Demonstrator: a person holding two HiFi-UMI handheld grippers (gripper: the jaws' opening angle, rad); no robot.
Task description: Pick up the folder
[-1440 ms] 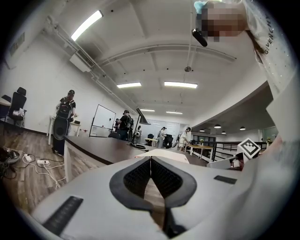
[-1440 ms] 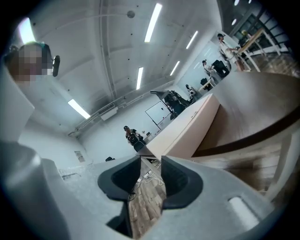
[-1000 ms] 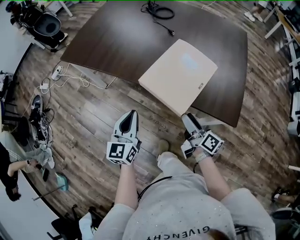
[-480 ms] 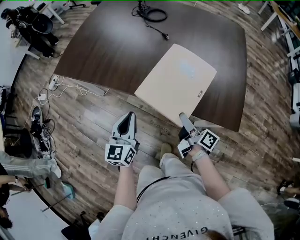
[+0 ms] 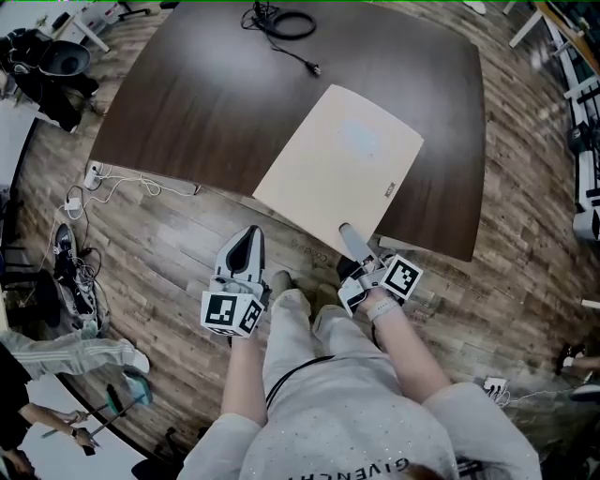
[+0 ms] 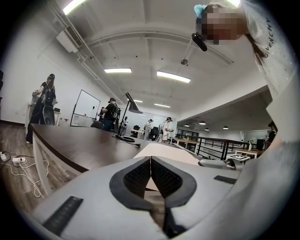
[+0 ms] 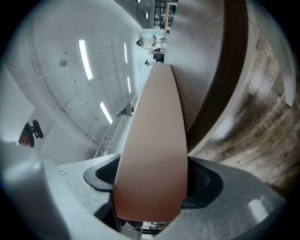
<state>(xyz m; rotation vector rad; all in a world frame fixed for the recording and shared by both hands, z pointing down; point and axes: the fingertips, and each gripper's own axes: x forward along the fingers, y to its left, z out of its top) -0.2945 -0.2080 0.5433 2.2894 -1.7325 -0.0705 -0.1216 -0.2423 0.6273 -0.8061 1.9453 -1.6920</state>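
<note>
Right gripper (image 5: 348, 234) reaches toward the near rim of the dark table (image 5: 206, 103), rolled so that one jaw lies over and one under the beige folder (image 5: 339, 167); its jaws stand wide and are closing, with the folder's near corner between them. In the right gripper view the tan sheet fills the gap between the two dark pads (image 7: 101, 174). They seem not yet to press on it, though the sheet covers their inner faces and I cannot be sure. The folder lies flat on the table's near right part, set askew to the rim, with its near edge jutting a little past that rim over the wooden floor (image 5: 525, 216). The left gripper (image 5: 247, 242) hangs off the table, just short of its near rim and to the left of the folder. Its jaws are pressed together with nothing between them: in the left gripper view the ribbed pads (image 6: 140, 177) meet along one line, and the table top stretches away beyond them. At the table's far side a black cable (image 5: 281, 22) lies coiled, its plug end trailing toward the table's middle. Beside the table's left corner a white power strip (image 5: 92, 174) and its cords lie on the floor, and further out from that corner other people stand at the room's edge
</note>
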